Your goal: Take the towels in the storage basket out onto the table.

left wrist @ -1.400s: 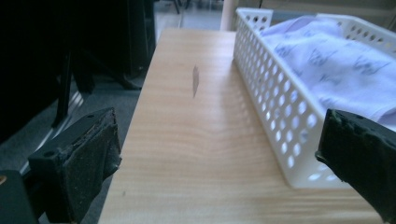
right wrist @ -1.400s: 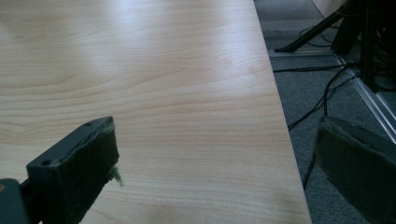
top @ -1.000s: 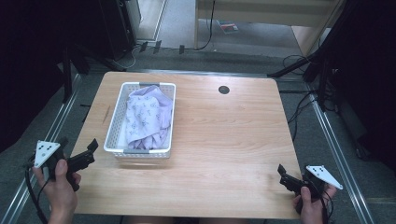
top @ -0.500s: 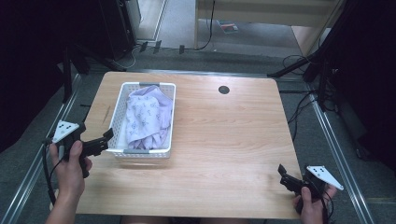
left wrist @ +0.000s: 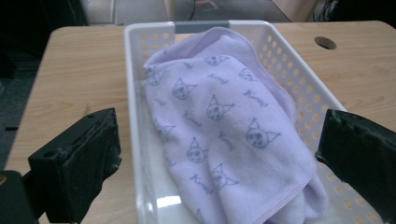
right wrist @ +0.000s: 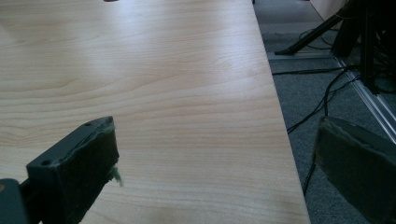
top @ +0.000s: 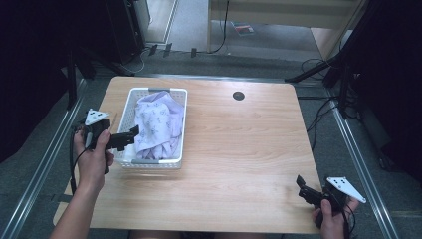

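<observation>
At the left of the high view, the left claw (top: 130, 135) hung at the near-left rim of the white basket (top: 128, 104), jaws spread wide and empty, the hand behind it angled in toward the basket. The lilac towel (left wrist: 224, 130) lay crumpled inside, in the left half of the desk (top: 239, 149). This looked like the approach to a grasp; next would come lowering over a fold and closing. At lower right, the right claw (top: 304, 189) rested spread near the desk's corner, idle.
</observation>
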A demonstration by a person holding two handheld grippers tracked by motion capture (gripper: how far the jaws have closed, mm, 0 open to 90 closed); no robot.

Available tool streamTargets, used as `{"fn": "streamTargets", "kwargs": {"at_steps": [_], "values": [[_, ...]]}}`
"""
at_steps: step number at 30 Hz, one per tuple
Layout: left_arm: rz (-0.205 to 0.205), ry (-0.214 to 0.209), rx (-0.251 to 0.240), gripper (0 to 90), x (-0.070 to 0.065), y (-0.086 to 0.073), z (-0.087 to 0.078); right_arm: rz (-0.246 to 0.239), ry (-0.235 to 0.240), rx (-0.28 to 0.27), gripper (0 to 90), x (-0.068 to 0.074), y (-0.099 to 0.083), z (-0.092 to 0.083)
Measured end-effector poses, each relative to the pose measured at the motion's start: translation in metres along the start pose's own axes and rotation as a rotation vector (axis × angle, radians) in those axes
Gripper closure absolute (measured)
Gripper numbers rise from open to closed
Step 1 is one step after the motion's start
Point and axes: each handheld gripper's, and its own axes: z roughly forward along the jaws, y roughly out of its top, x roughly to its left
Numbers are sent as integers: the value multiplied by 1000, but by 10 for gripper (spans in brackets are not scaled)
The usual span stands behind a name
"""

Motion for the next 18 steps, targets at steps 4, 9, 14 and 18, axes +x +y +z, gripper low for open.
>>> {"fn": "streamTargets", "kwargs": {"at_steps": [4,9,14,18], "values": [[19,-2,41,1,-9,8,14,1,3,-2,6,0,0,0],[26,12,90,1,-15,15,31,-5,10,-6,6,0,0,0],[13,19,125,1,-15,21,48,-11,13,-7,6,0,0,0],[14,16,180,1,-19,27,66,-3,19,-15,6,-1,0,-1]]}}
